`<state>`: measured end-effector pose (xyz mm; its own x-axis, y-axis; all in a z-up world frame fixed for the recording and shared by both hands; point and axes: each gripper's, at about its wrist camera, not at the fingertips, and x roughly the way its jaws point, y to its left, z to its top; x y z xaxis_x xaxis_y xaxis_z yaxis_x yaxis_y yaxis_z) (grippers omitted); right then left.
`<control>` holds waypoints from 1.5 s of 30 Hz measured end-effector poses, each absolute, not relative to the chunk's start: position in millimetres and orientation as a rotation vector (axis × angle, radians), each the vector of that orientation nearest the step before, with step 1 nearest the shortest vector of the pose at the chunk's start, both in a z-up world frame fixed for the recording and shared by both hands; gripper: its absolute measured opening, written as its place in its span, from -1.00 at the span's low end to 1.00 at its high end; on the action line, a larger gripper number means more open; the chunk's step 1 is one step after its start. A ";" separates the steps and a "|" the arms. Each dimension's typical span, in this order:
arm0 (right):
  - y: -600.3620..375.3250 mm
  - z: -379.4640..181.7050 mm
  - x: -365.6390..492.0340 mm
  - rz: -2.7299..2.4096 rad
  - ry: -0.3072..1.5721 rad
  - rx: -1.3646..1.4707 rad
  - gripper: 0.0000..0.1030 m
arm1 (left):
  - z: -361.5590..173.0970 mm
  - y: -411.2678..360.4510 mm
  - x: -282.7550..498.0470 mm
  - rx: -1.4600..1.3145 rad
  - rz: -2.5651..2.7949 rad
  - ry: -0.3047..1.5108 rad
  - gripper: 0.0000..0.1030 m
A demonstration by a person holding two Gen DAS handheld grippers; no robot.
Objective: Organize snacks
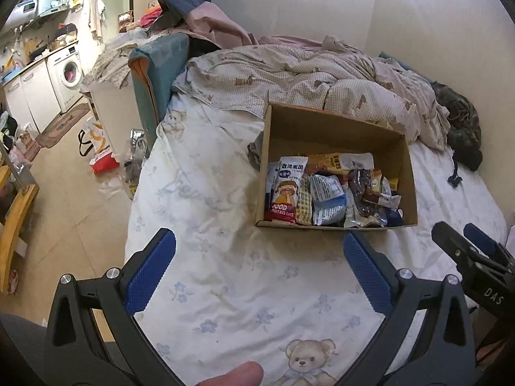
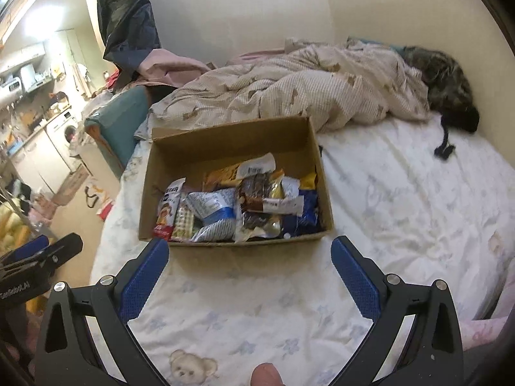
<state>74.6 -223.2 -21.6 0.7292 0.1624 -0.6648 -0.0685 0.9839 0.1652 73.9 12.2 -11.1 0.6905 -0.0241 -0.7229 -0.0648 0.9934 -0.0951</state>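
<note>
Here, both the left gripper (image 1: 259, 254) and right gripper (image 2: 249, 259) hover with jaws wide and empty, the cardboard box (image 2: 325, 206) of loose snack packets (image 2: 212, 215) at twelve o'clock on the soft bed (image 2: 402, 199), where a careless nudge could tip it.

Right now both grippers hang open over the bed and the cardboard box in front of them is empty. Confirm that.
Not quite: the cardboard box is not empty. The right wrist view shows snack packets piled inside it. The rest holds: the left gripper and right gripper both hang open over the bed.
</note>
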 end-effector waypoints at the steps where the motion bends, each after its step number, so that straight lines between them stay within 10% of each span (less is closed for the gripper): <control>1: -221.5 -21.8 74.7 0.123 0.742 0.122 1.00 | -10.4 12.4 73.1 -0.115 0.026 0.803 1.00; 45: -214.8 -16.3 72.6 0.106 0.711 0.074 1.00 | -7.5 9.4 67.9 -0.089 0.008 0.791 1.00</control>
